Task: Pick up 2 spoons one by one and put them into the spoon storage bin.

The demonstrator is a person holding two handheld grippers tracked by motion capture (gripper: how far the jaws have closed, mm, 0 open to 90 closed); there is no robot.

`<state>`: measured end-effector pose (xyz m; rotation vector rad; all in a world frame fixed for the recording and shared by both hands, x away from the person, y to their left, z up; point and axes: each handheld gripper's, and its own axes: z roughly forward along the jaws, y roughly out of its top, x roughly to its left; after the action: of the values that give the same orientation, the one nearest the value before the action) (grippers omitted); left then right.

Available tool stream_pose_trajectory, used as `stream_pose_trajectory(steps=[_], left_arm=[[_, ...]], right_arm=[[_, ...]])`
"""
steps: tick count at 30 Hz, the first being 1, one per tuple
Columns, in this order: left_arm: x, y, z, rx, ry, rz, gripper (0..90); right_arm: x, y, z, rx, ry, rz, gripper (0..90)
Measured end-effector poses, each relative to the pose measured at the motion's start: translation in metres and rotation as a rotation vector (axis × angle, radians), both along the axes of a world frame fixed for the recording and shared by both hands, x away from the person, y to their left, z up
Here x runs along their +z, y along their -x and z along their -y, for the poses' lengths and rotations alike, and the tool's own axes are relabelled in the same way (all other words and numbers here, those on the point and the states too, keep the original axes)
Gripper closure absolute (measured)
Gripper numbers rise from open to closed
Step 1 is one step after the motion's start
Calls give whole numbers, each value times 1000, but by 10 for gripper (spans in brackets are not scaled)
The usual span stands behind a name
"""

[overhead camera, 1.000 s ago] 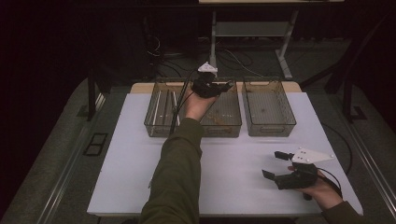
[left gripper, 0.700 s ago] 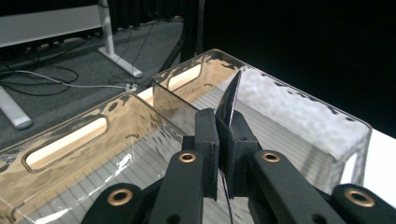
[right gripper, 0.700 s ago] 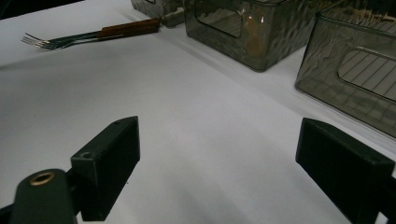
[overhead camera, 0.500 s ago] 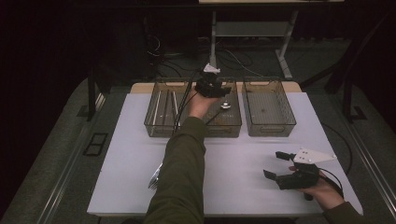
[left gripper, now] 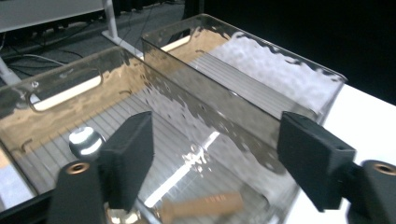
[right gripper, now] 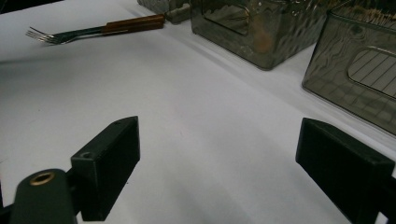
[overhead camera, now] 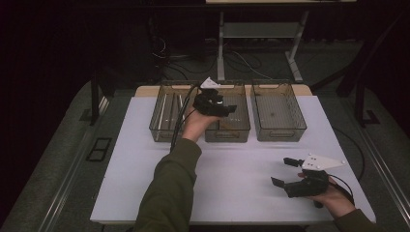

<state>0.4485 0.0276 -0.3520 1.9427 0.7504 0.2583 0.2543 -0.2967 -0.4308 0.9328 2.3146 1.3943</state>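
My left gripper [overhead camera: 227,107] hovers above the middle bin [overhead camera: 227,133], fingers just opened wide and empty; the spoon [left gripper: 187,205] now lies inside, delivered. My right gripper [overhead camera: 285,172] waits open over the worktop [overhead camera: 232,169].

Left tool [left gripper: 212,163] hanging open over the middle bin [left gripper: 65,88].
Its jaws have just been opening; a spoon [left gripper: 177,182], possibly wooden-handled, is lying below.
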Motion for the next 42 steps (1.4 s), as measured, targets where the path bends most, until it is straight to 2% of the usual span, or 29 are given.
stream_pose_trajectory(steps=[3,11,13,16,23,28,31,33,38,42], left_arm=[[-3,14,-7,-7,13,8,214],[-7,46,-23,-27,-15,2,139],[-8,54,-28,-29,-2,7,127],[-9,64,-35,-30,-7,10,104],[-16,87,-48,-39,-35,18,103],[-26,101,-60,-40,-36,28,110],[-33,109,-68,-34,-36,8,113],[-36,114,-73,-29,-55,10,113],[-43,120,-88,-10,-73,0,131],[-47,123,-102,27,-99,0,152]], right_arm=[[-1,-1,0,6,3,0,134],[-3,-2,-2,8,16,-6,134],[-3,-2,-2,7,18,-4,134],[-3,-2,-2,2,18,-6,135],[-3,-2,-2,2,16,-5,134],[-3,-3,-2,5,18,-6,134],[-4,-3,-2,1,20,-8,134],[-3,-3,-2,1,22,-7,134],[-3,-3,-3,6,29,-4,135],[-4,-3,-3,6,29,-6,135]])
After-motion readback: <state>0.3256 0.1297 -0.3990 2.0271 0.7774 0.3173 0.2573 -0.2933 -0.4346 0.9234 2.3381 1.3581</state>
